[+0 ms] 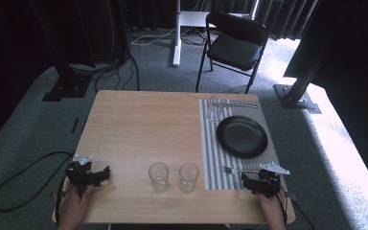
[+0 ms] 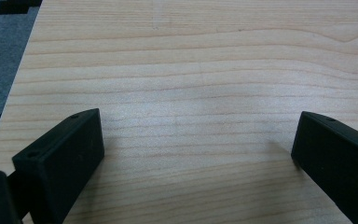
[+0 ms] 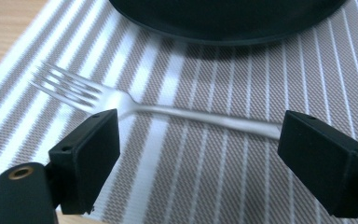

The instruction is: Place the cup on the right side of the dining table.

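Observation:
A black plate [image 1: 242,136] lies on a grey-and-white striped placemat [image 1: 210,158] at the table's right. A silver fork [image 1: 233,170] lies on the mat's near edge, with a knife [image 1: 234,105] and a small glass [image 1: 215,109] at the far end. Two clear glasses [image 1: 158,177] [image 1: 189,177] stand on the bare wood near the front. My right gripper [image 1: 247,181] rests open just before the fork [image 3: 168,111], whose handle crosses between its jaws below the plate [image 3: 223,21]. My left gripper [image 1: 100,175] sits open at the front left over bare wood [image 2: 191,84].
The wooden table [image 1: 139,124] has its left edge close to my left gripper. A black folding chair [image 1: 235,45] stands behind the table. Cables [image 1: 24,177] lie on the grey carpet at the left, near a black stand base [image 1: 67,88].

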The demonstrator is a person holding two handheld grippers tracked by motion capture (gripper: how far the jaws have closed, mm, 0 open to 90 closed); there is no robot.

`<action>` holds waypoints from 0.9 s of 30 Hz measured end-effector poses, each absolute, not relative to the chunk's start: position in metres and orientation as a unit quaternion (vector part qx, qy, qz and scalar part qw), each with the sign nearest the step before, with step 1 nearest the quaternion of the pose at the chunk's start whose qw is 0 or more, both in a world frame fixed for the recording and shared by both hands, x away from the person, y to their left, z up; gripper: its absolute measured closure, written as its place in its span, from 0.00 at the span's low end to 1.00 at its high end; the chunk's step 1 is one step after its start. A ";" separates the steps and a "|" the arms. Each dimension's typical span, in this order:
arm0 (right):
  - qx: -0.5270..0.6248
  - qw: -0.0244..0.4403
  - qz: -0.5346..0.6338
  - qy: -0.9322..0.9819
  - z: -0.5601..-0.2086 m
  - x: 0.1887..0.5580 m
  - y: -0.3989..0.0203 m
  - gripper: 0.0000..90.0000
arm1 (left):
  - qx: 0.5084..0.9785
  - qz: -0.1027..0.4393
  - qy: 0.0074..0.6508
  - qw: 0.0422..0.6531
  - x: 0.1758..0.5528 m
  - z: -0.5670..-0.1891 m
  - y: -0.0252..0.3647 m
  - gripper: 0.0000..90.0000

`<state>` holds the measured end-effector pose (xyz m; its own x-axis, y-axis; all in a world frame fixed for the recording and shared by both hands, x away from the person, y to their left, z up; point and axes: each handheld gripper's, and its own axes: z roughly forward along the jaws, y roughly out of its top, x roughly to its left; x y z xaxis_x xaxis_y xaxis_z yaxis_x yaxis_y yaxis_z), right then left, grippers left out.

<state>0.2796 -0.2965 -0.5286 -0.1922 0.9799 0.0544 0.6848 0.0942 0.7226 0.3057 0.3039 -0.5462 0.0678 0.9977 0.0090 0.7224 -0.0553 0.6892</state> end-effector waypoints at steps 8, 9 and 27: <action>0.600 0.239 0.304 0.700 -0.537 0.268 -0.306 0.14 | 0.679 0.256 0.633 0.269 0.306 -0.546 0.304 0.03; 0.600 0.239 0.304 0.700 -0.537 0.268 -0.306 0.14 | 0.679 0.256 0.633 0.269 0.306 -0.546 0.304 0.03; 0.622 0.252 0.294 0.681 -0.549 0.255 -0.329 0.14 | 0.680 0.256 0.633 0.268 0.306 -0.546 0.304 0.03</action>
